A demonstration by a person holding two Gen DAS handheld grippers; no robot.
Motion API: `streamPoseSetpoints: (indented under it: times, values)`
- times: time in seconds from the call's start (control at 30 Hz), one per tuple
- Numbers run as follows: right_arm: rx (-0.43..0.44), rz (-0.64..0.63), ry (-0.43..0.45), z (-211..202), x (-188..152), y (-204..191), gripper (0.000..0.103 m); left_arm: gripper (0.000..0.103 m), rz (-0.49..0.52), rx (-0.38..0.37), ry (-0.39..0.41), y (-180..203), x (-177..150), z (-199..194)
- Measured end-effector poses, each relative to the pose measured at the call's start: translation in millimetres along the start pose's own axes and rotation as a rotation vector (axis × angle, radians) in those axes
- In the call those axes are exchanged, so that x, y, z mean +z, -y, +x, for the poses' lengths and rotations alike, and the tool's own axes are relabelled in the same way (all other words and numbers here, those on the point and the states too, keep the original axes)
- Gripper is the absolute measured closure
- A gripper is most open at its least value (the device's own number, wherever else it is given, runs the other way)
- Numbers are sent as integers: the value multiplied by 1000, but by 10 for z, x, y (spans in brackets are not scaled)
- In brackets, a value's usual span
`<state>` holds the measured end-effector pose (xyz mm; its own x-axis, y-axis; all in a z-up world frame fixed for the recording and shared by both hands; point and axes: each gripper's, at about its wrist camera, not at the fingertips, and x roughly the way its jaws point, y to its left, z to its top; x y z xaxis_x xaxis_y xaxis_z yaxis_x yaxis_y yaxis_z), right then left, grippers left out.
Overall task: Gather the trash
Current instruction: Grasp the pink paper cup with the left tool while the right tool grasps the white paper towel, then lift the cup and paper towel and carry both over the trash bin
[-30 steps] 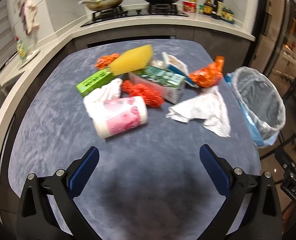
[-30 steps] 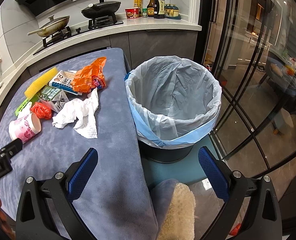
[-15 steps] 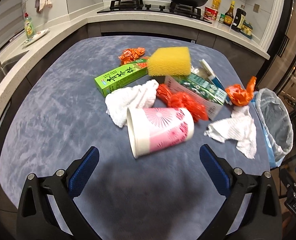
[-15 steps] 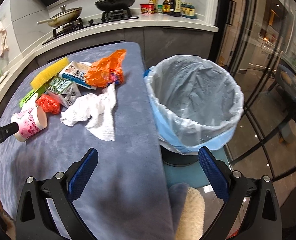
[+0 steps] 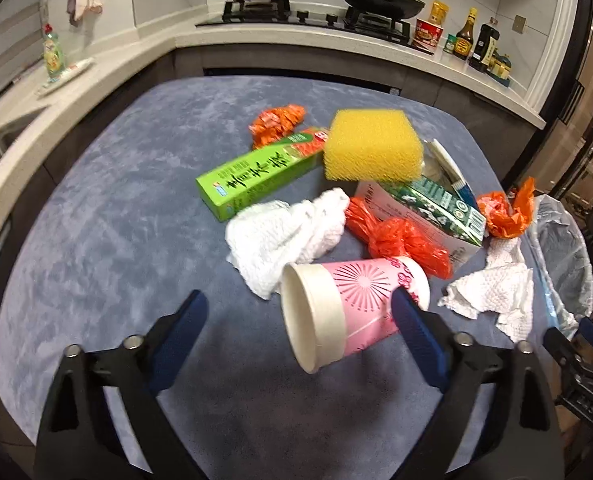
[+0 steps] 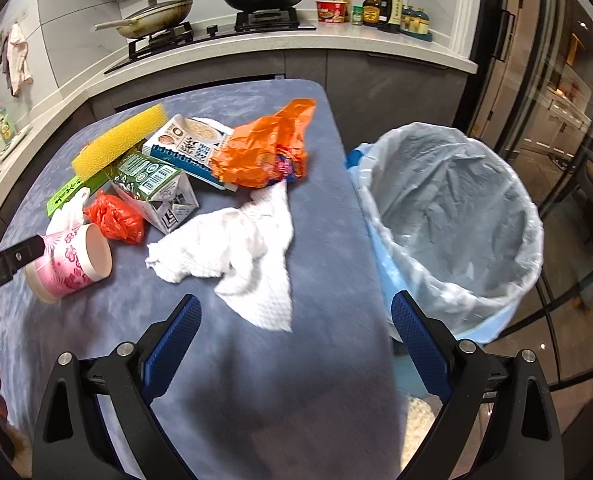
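The left gripper (image 5: 296, 312) has closed in over the last second; its wide-open jaws now flank the pink cup (image 5: 352, 308) at 12 o'clock, holding nothing. Right gripper (image 6: 294, 322), equally open and empty, faces the tissue (image 6: 240, 252), with the bin (image 6: 452, 216) at 2 o'clock. Blue cloth table (image 6: 316, 380), kitchen counter (image 6: 376, 46) behind.

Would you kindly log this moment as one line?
left gripper: open, straddling pink paper cup | right gripper: open, near paper towel | trash bin: empty
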<state>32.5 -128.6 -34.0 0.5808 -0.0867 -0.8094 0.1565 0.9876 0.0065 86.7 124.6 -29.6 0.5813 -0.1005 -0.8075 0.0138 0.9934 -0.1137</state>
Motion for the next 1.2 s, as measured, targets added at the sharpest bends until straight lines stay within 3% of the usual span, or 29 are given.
streamPoseSetpoints:
  times: [0.1, 0.2, 0.37, 0.53, 0.6, 0.77, 0.93, 1.13, 1.17, 1.2]
  values:
    - [10, -4, -10, 109, 57, -41, 20, 43, -5, -68, -34, 16, -20, 43]
    - [44, 11, -28, 228, 121, -67, 29, 60, 14, -103, -42, 71, -59, 39]
    - [96, 12, -50, 434, 190, -161, 40, 78, 52, -132, -38, 178, -120, -8]
    - [158, 32, -100, 605, 166, -177, 82, 91, 90, -156, -26, 276, -166, -118]
    - [174, 30, -90, 542, 140, -165, 91, 100, 103, -152, -23, 308, -198, -171]
    - [209, 30, -83, 336, 44, -90, 91, 100, 108, -158, -25, 328, -267, -240]
    - [171, 25, -43, 193, -40, -44, 59, 100, 103, -158, -27, 326, -316, -266]
    - [182, -7, 1, 128, 87, -106, 58, 100, 109, -163, -17, 342, -343, -311]
    - [185, -14, -1, 165, 110, -136, 60, 100, 111, -167, -17, 344, -341, -319]
    - [190, -22, -5, 213, 125, -165, 69, 100, 114, -166, -13, 348, -342, -329]
